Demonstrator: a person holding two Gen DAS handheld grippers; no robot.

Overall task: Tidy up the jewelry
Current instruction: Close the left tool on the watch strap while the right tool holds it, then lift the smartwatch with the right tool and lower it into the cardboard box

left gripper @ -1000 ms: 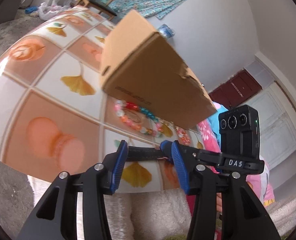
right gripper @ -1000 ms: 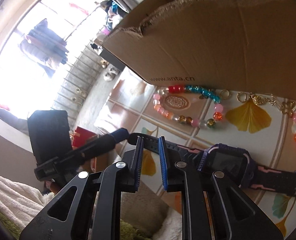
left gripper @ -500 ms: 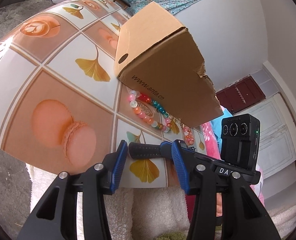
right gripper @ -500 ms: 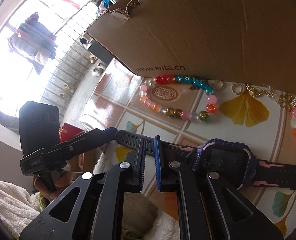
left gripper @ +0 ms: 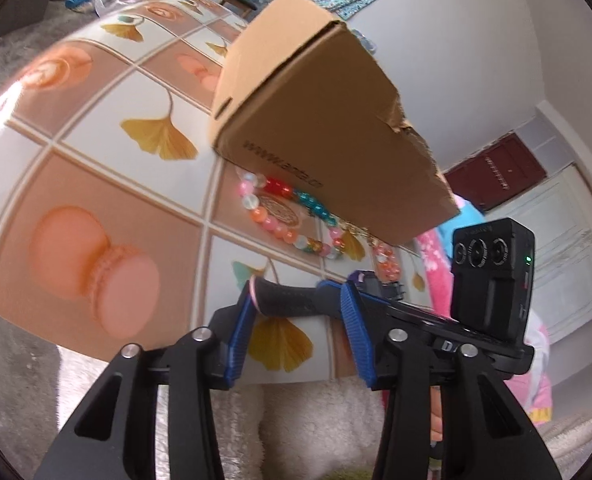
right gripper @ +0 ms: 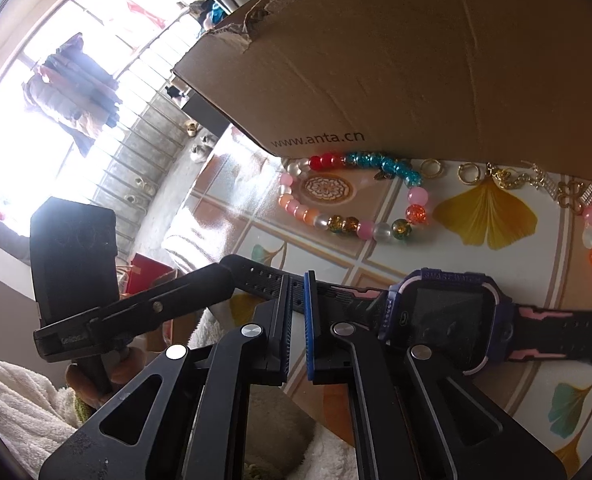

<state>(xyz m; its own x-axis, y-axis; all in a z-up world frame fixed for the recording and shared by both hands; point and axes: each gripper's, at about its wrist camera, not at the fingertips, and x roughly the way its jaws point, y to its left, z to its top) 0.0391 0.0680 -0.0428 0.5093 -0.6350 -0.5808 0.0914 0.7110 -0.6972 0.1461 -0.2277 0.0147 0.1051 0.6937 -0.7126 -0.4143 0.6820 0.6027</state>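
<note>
Item: watch, strap end overhanging the table edge.
Right gripper: jaws clamped on the strap beside the case.
Left gripper: jaws apart, straddling the free strap tip.
Ahead of both: box, bracelet at its foot.
Risk: strap may slip the narrow pinch; the case's weight could swing into the beads.
</note>
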